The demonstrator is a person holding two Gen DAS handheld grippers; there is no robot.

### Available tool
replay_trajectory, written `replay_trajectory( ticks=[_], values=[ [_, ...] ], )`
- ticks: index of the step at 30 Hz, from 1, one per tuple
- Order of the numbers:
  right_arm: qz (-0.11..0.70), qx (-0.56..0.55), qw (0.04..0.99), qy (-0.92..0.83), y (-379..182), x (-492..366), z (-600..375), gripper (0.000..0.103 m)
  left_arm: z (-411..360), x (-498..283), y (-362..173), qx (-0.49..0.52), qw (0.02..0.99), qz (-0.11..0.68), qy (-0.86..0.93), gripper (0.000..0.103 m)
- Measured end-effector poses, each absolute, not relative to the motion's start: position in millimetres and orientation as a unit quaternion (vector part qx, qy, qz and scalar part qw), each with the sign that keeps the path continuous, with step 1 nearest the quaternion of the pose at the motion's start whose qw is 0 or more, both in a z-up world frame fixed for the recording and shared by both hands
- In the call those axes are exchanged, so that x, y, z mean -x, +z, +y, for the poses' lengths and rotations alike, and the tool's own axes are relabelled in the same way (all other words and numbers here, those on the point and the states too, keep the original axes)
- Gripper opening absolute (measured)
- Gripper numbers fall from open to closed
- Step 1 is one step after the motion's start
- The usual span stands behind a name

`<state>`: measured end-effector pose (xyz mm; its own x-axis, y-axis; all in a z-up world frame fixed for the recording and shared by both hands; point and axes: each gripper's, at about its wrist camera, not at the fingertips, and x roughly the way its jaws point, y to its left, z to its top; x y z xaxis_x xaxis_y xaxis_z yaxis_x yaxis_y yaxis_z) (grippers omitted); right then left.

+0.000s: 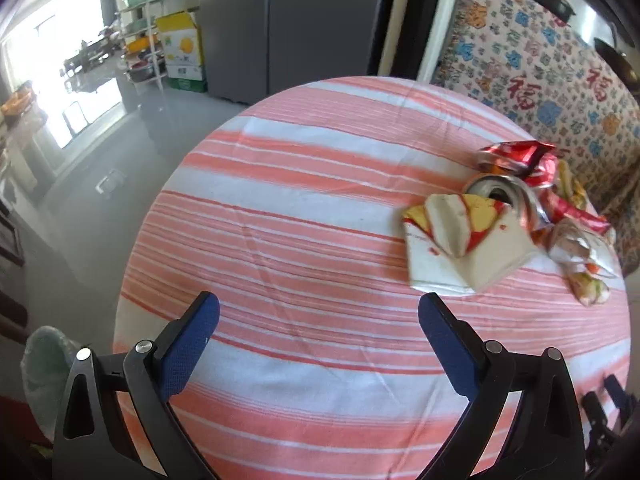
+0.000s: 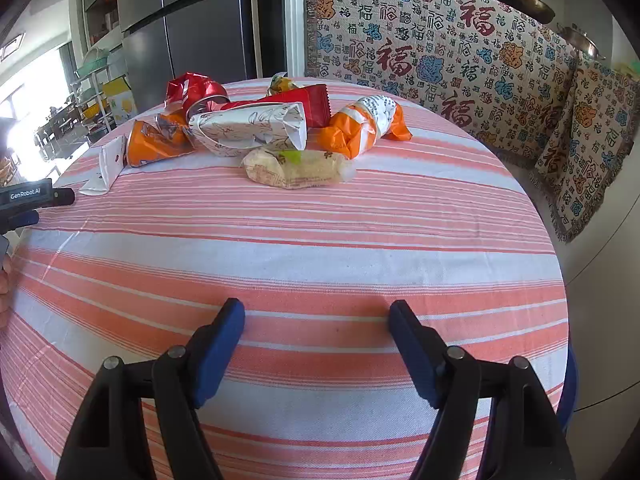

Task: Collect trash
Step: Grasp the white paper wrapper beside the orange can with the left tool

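A heap of trash lies at the far side of the round table with the pink-and-white striped cloth (image 2: 320, 248). It holds a crumpled white paper bag (image 2: 248, 130), an orange cup (image 2: 154, 145), a red wrapper (image 2: 304, 108), an orange-and-white packet (image 2: 366, 126), a clear bag of yellowish food (image 2: 296, 168) and a crushed can (image 1: 500, 194). In the left wrist view a flattened white carton (image 1: 460, 248) is nearest. My left gripper (image 1: 318, 312) is open over bare cloth, left of the heap. My right gripper (image 2: 316, 316) is open too, well short of the trash.
A sofa under a patterned throw (image 2: 460, 60) stands behind the table. A grey fridge (image 1: 288, 28) and a shelf rack (image 1: 144, 40) are at the back left. A pale green bag (image 1: 44, 364) shows beside the table's left edge. The other gripper's body (image 2: 28, 200) enters at the left.
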<state>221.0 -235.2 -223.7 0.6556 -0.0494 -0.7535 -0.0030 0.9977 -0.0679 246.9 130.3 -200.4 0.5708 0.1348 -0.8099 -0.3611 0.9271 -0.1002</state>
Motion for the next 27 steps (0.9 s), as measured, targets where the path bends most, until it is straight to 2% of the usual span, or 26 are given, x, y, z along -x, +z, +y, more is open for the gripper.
replay_trajectory(
  ticks=[4, 8, 10, 13, 16, 18, 20, 24, 27],
  values=[
    [0.415, 0.031, 0.909, -0.013, -223.9, -221.2, -235.3, 0.076, 69.0, -251.4, -186.9, 0.076, 0.897, 0.432, 0.047, 0.1],
    [0.414, 0.03, 0.91, -0.012, -223.9, -220.4, -235.6, 0.076, 26.7, -268.9, -185.9, 0.015, 0.904, 0.425, 0.035, 0.099],
    [0.414, 0.028, 0.91, -0.012, -223.7, -220.7, -236.1, 0.076, 17.4, -282.4, -188.5, 0.0, 0.904, 0.425, 0.04, 0.095],
    [0.414, 0.019, 0.91, -0.005, -223.1, -220.4, -238.6, 0.078, 16.0, -303.6, -196.5, -0.003, 0.899, 0.436, 0.049, 0.083],
    [0.414, 0.014, 0.91, 0.01, -221.2, -222.3, -242.1, 0.078, 18.8, -310.0, -201.2, -0.003, 0.896, 0.442, 0.049, 0.065],
    [0.417, 0.006, 0.908, 0.029, -217.9, -231.4, -250.0, 0.078, 20.3, -309.2, -202.2, -0.002, 0.896, 0.443, 0.041, 0.038],
    [0.418, 0.006, 0.908, 0.038, -212.0, -247.0, -259.9, 0.077, 22.3, -308.3, -203.4, -0.002, 0.894, 0.446, 0.034, 0.021],
    [0.43, 0.006, 0.9, 0.065, -204.4, -294.3, -276.6, 0.072, 32.0, -297.8, -202.3, 0.008, 0.891, 0.454, 0.021, 0.011],
    [0.442, 0.011, 0.892, 0.097, -208.3, -322.0, -276.8, 0.067, 39.9, -289.9, -197.8, 0.028, 0.885, 0.464, 0.008, 0.009]
  ],
)
